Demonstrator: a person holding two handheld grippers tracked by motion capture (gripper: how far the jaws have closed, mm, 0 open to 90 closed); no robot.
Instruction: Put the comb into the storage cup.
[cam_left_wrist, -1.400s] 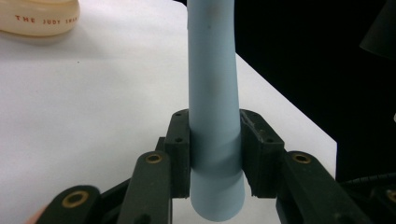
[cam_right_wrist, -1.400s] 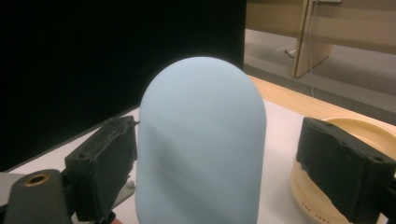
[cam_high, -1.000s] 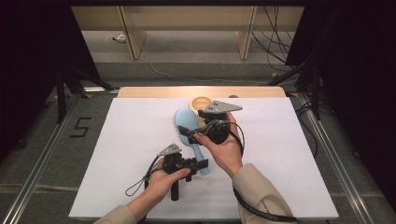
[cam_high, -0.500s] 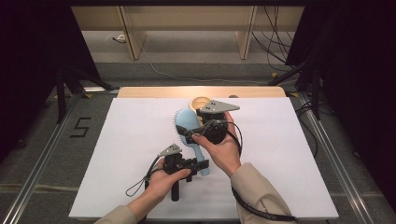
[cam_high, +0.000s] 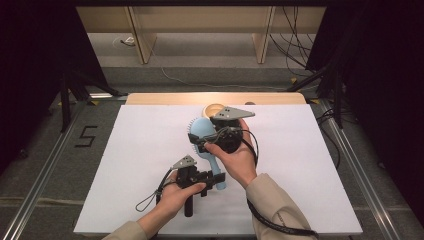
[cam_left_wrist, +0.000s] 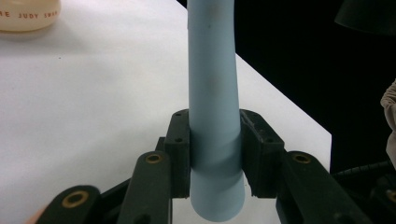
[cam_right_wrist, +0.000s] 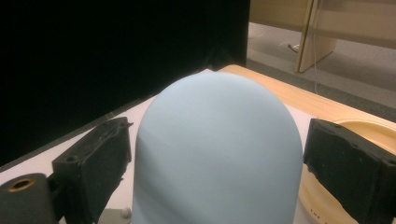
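- White sheeting covers the desk (cam_high: 140, 165), with a strip of bare wood along its far edge and dark floor, cables and pale furniture legs beyond.
- Near the middle of the sheet is a light blue hairbrush (cam_high: 201, 131). Its long axis runs from the person's near side toward the far side, handle end closest to the person and rounded head farther off.
- A shallow cream dish (cam_high: 214, 108) sits just beyond the brush head, at the far edge of the sheet.
- The left gripper (cam_left_wrist: 215, 154) has its fingers (cam_left_wrist: 180, 154) clamped on both sides of the brush handle close to its butt end, so the handle rises straight out between them in the left gripper view.
- The right gripper (cam_right_wrist: 217, 154) looks along the back of the brush head, which sits between its fingers (cam_right_wrist: 93, 163). A gap shows on the dish side, and the other pad seems only near the head, so I read this pair as spread around the head rather than pressing on it.
- The relation that matters is that the two hands stand at opposite ends of the same axis. The left has the handle secured, and the right is nearer the head.
- By my judgement, any coming grip by the right has to close across the head's width, which is much broader than the handle.
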